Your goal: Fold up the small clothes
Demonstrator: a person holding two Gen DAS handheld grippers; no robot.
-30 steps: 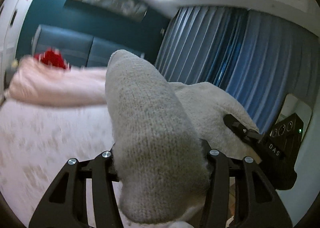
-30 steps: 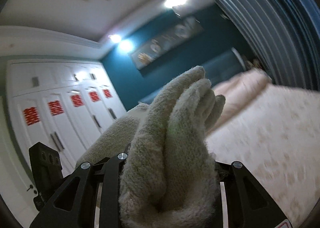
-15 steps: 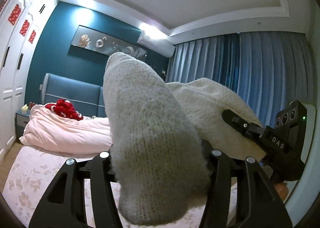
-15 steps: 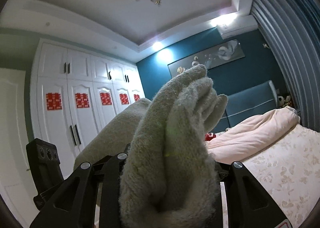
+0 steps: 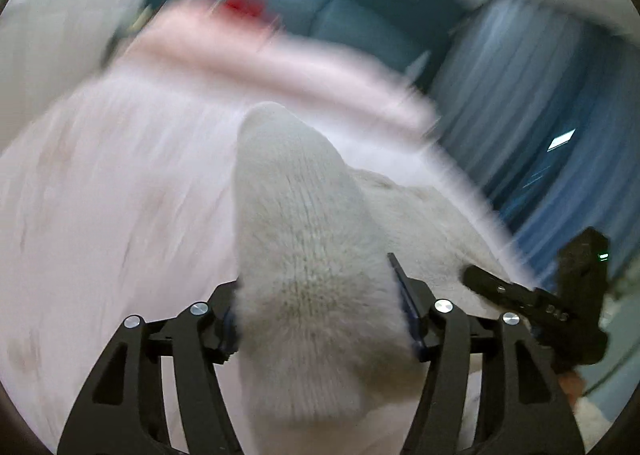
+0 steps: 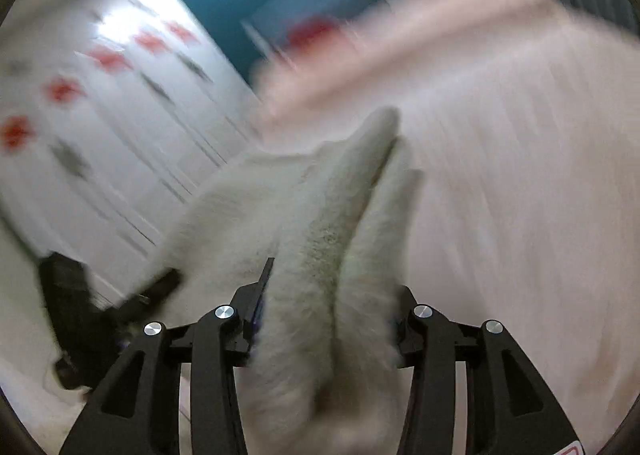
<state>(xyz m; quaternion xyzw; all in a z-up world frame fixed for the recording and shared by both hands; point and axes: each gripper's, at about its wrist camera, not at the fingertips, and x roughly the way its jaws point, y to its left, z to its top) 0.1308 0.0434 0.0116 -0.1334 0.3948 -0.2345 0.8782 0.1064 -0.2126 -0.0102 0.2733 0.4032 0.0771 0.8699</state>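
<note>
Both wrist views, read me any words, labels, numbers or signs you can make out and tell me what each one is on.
"DAS", faint and partly blurred, on the black right gripper seen in the left wrist view.
Red signs on the white wardrobe doors: too blurred to read.
Red mark at the lower right edge of the right wrist view: cut off, unreadable.
Nothing readable on the cream knitted garment.

My left claw (image 5: 320, 319) tilts downward, its jaws just opening wider, with a fold of pale knit garment (image 5: 304, 239) between them. My right claw (image 6: 326, 319) has also just been opening, bunched cloth filling its gap. In each view the other claw shows off to the side.
</note>
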